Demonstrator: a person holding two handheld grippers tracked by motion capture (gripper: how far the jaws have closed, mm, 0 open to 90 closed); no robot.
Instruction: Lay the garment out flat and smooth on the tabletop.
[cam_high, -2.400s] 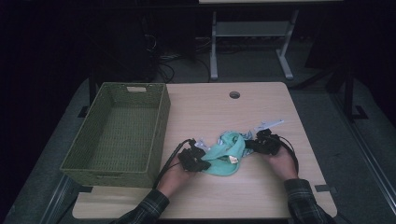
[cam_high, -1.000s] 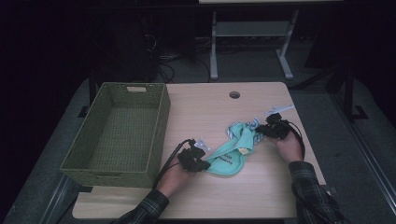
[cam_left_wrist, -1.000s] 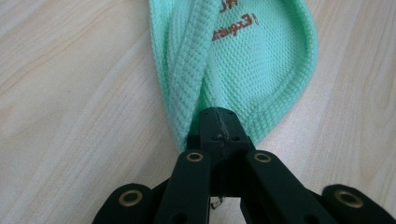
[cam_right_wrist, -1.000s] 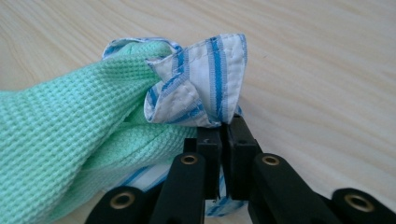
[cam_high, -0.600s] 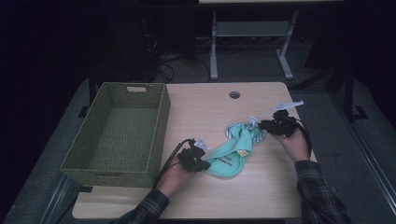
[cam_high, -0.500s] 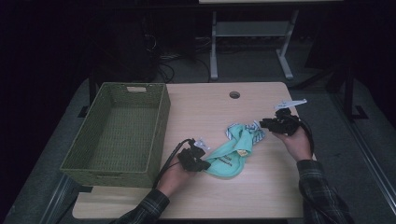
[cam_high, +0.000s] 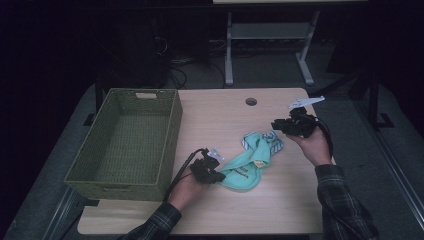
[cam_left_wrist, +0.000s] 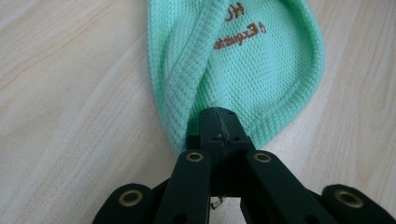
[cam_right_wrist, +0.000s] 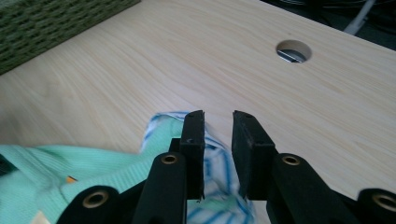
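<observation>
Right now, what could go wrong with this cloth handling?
The right gripper has just opened, its jaws apart above the striped blue-and-white corner of the mint-green waffle-weave cloth; the corner may slump or unfold. The left gripper pinches only the hem, so a pull could drag the bunched cloth across the wooden table.

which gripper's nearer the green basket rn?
Left. The left gripper sits just beside the green basket, near its front right corner, shut on the mint cloth. The right gripper is across the table, beyond the cloth's far end.

The green cloth's (cam_left_wrist: 243, 60) brown lettering (perhaps a logo) is cut off at the frame's top edge.
</observation>
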